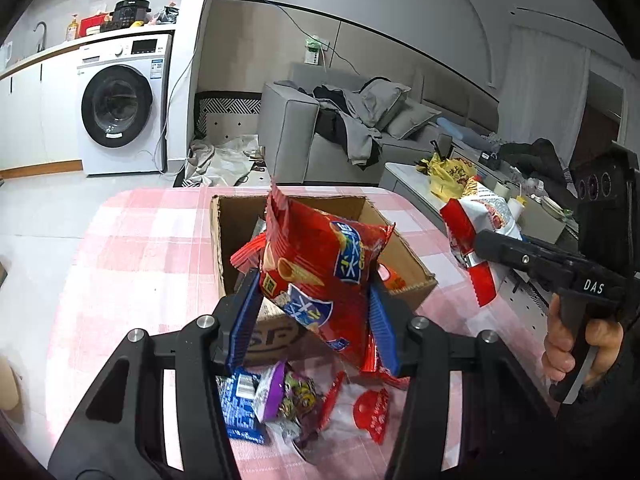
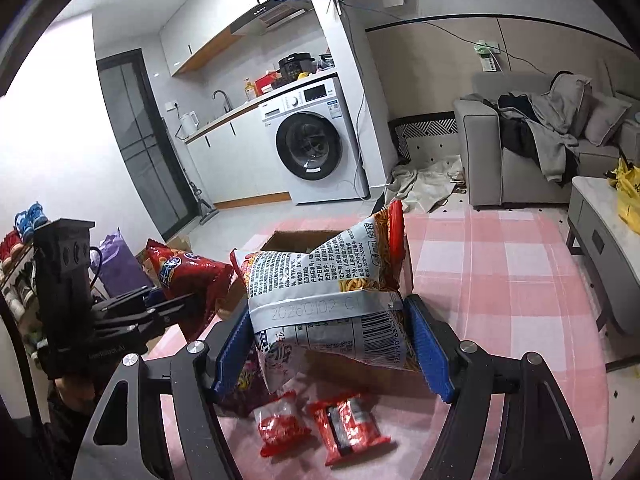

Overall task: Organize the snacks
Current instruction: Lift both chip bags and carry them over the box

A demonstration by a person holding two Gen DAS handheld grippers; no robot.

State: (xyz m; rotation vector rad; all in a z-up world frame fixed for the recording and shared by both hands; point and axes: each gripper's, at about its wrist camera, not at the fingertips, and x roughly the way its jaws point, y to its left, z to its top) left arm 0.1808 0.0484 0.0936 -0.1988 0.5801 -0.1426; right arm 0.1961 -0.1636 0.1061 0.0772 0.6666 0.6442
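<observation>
My left gripper [image 1: 316,316] is shut on a red snack bag with blue badges [image 1: 320,264], held up over the near side of an open cardboard box [image 1: 224,248]. My right gripper [image 2: 334,348] is shut on a white and red snack bag with printed text [image 2: 328,280], raised in front of the same box [image 2: 280,238]. Each gripper shows in the other's view: the right one [image 1: 472,254] at the right with its bag [image 1: 480,216], the left one [image 2: 176,304] at the left with its red bag [image 2: 188,276].
Loose snacks lie on the pink checked tablecloth [image 1: 140,248]: a blue packet [image 1: 240,404], a purple cup [image 1: 272,392], small red packets [image 2: 348,424]. A low table [image 2: 600,216] with a yellow bag stands right. A grey sofa [image 1: 304,132] and washing machine [image 1: 120,108] stand behind.
</observation>
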